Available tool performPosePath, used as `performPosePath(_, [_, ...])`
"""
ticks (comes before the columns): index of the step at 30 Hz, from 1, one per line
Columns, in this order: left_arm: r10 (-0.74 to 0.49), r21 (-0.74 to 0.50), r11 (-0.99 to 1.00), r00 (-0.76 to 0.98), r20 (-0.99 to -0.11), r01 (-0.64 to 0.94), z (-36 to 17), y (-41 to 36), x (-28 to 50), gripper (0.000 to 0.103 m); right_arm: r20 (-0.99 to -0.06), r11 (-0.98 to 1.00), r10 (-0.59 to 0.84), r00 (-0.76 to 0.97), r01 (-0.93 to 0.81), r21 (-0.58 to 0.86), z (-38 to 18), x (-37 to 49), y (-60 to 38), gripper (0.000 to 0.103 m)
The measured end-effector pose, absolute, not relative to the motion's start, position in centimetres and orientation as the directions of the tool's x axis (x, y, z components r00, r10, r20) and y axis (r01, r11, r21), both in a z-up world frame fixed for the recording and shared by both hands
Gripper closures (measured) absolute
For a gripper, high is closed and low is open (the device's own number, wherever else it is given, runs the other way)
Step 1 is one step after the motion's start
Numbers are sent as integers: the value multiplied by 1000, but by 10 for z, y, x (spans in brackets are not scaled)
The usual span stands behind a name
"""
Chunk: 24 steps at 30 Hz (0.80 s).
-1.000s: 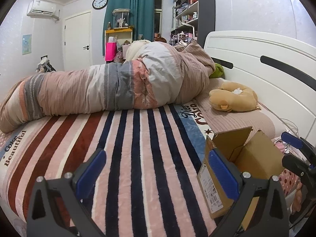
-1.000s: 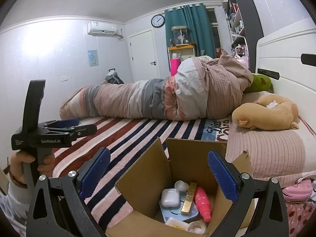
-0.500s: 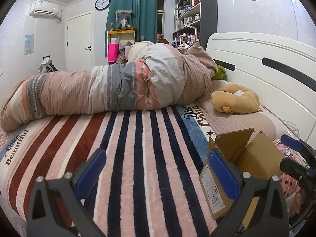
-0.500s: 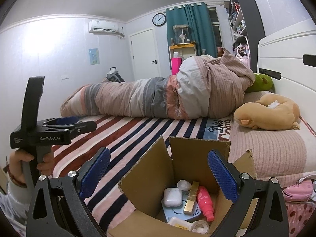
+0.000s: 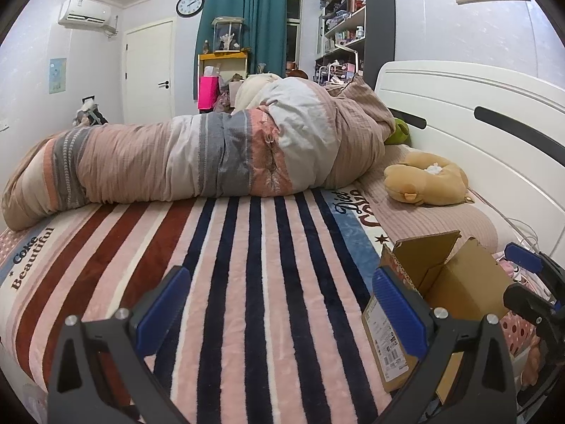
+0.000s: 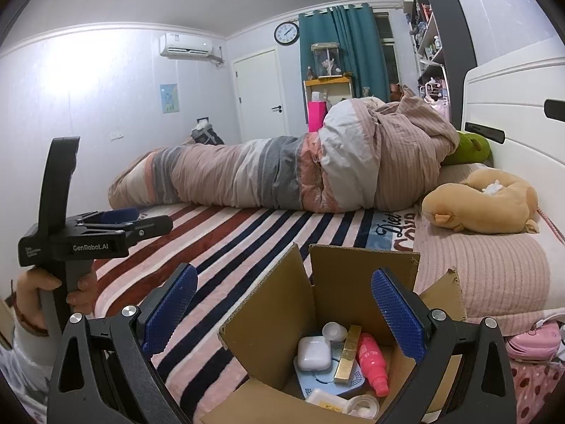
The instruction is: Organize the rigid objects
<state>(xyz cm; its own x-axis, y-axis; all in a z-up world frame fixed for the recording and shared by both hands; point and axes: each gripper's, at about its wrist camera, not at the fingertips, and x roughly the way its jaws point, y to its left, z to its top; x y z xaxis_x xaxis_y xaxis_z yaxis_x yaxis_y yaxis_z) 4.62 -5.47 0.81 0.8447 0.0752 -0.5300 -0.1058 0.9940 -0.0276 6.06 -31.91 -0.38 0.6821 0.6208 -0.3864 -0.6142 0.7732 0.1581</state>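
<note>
An open cardboard box (image 6: 339,282) stands on the striped blanket at the bed's near right; it also shows in the left wrist view (image 5: 455,282). Inside lie a white earbud case (image 6: 313,353), a gold bar (image 6: 348,353), a pink bottle (image 6: 370,360), a blue round device (image 6: 332,381) and a tape roll (image 6: 362,406). My right gripper (image 6: 282,307) is open and empty above the box. My left gripper (image 5: 282,311) is open and empty over the blanket, left of the box; it also shows in the right wrist view (image 6: 120,221).
A rolled quilt (image 5: 212,155) lies across the far side of the bed. A tan plush toy (image 5: 423,183) rests on the pillow by the white headboard (image 5: 476,113). A pink pouch (image 6: 533,339) lies right of the box. The striped blanket (image 5: 247,282) covers the mattress.
Both grippers have drawn back slightly and risen a little; the box sits a bit lower in both views. Both stay open and empty.
</note>
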Motion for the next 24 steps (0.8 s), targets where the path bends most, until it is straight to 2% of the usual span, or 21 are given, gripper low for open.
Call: performPosePath(24, [81, -23, 994, 844, -530, -110, 8, -53, 45, 1, -388, 767, 628, 675, -622, 158, -4, 65, -323, 4])
